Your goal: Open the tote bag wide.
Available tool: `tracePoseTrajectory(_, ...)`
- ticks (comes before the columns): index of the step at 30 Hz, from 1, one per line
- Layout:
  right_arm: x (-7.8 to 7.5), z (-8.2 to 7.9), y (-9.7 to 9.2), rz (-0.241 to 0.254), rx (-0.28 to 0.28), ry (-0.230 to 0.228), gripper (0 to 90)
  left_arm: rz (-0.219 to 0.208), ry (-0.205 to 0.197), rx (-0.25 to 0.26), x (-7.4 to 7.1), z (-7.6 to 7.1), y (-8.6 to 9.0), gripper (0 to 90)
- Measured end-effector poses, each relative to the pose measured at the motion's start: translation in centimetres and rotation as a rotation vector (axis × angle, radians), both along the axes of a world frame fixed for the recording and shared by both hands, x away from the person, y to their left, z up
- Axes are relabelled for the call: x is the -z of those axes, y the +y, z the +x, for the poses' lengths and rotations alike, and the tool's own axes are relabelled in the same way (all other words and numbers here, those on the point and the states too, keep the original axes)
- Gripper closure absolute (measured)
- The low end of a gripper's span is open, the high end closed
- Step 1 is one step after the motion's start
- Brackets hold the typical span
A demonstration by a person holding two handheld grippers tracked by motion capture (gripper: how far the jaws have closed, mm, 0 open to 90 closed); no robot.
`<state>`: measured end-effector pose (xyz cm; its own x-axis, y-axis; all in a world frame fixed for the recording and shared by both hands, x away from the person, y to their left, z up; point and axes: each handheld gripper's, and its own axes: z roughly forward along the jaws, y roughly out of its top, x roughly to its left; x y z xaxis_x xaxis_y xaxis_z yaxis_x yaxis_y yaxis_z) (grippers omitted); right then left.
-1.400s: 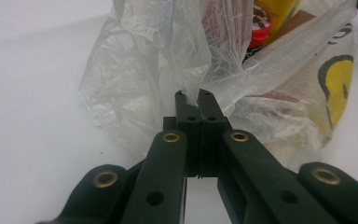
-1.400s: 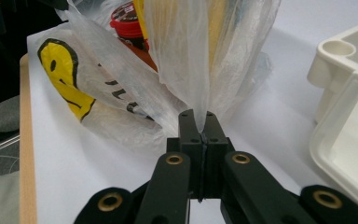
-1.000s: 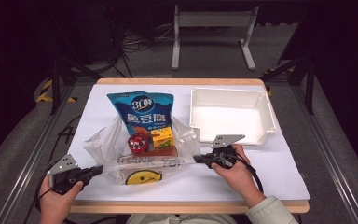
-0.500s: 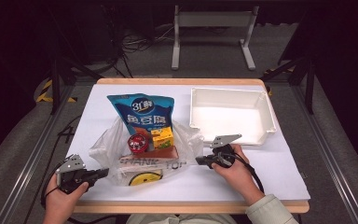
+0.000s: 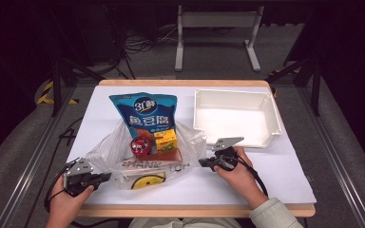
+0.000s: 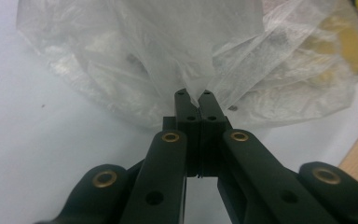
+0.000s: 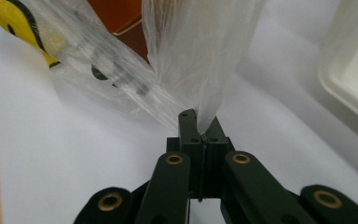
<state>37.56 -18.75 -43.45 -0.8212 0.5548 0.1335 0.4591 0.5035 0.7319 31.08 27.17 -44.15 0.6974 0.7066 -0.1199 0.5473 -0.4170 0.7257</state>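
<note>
Starting at the left of the high view, we are holding the left hand-held gripper (image 5: pixel 105 177) low over the white surface (image 5: pixel 285 175), near its front edge, and its jaws are pressing together on a pinch of the clear plastic bag (image 5: pixel 119 156); in the left gripper view the film is bunching right between the black tips of that hand-held gripper (image 6: pixel 195 98). The bag is lying in the middle of the surface, stretched between our two hands, with a yellow smiley print (image 5: pixel 141 181) showing on its near side. Inside it a red round tin (image 5: pixel 140 145) and a yellow box (image 5: pixel 166 140) are sitting side by side, and a blue snack packet (image 5: pixel 144 112) is reaching out of its far side. Further right, the right hand-held gripper (image 5: pixel 203 163) is likewise clamping the bag's other edge, the film rising from its closed tips (image 7: pixel 204 122). Beyond it, at the far right of the surface, a white tray (image 5: pixel 272 111) is sitting apart from the bag.
</note>
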Motion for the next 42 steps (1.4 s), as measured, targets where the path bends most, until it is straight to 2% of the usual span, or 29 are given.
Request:
tracePoseTrajectory(3, 0.0, 0.3, -0.6, 0.006, 0.025, 0.003, 90.0, -0.023, 0.016, 0.006, 0.2, 0.1, 0.0, 90.0)
tracePoseTrajectory(5, 0.1, 0.4, -0.7, 0.011, 0.029, 0.005, 90.0, -0.018, 0.018, 0.004, 0.2, 0.2, 0.0, 90.0)
tracePoseTrajectory(8, 0.1, 0.2, -0.3, 0.011, 0.014, -0.001, 90.0, 0.03, 0.024, -0.004, 0.3, 0.2, 0.0, 90.0)
tracePoseTrajectory(10, 0.2, 0.1, 0.1, 0.004, 0.001, 0.0, 90.0, 0.038, 0.037, -0.005, 0.3, 0.2, 0.0, 90.0)
tracePoseTrajectory(12, 0.2, 0.0, 0.1, 0.004, -0.002, 0.003, 90.0, 0.023, 0.053, 0.004, 0.5, 0.3, 0.3, 90.0)
tracePoseTrajectory(15, 0.2, 0.0, 0.0, 0.007, 0.001, 0.006, 90.0, -0.011, 0.054, -0.023, 0.5, 0.3, 0.6, 88.5)
tracePoseTrajectory(17, 0.1, 0.0, 0.0, -0.007, 0.009, -0.005, 90.0, -0.029, 0.031, -0.037, 0.3, 0.1, 0.8, 76.2)
tracePoseTrajectory(19, 0.0, 0.0, 0.0, -0.007, 0.012, -0.01, 90.0, -0.078, -0.011, -0.025, -0.6, -0.4, 1.1, 62.2)
tracePoseTrajectory(21, 0.0, -0.1, 0.0, -0.008, 0.013, -0.011, 90.0, -0.105, -0.068, -0.022, -1.8, -1.0, 1.2, 54.0)
tracePoseTrajectory(24, -0.1, -0.2, 0.1, -0.009, 0.01, -0.012, 90.0, -0.142, -0.118, -0.037, -3.1, -1.8, 1.5, 45.3)
tracePoseTrajectory(29, -0.1, -0.3, 0.1, -0.007, 0.006, -0.015, 90.0, -0.18, -0.155, -0.05, -4.2, -2.8, 1.9, 42.1)
tracePoseTrajectory(32, -0.3, -0.4, 0.2, 0.0, 0.006, -0.018, 90.0, -0.201, -0.191, -0.03, -5.4, -3.5, 1.7, 44.1)
tracePoseTrajectory(36, -0.5, -0.5, 0.4, 0.006, 0.002, -0.023, 90.0, -0.199, -0.23, 0.012, -6.4, -4.1, 0.8, 46.0)
tracePoseTrajectory(42, -0.7, -0.6, 0.5, 0.019, -0.003, -0.028, 90.0, -0.199, -0.251, 0.049, -7.2, -4.5, -0.5, 42.9)
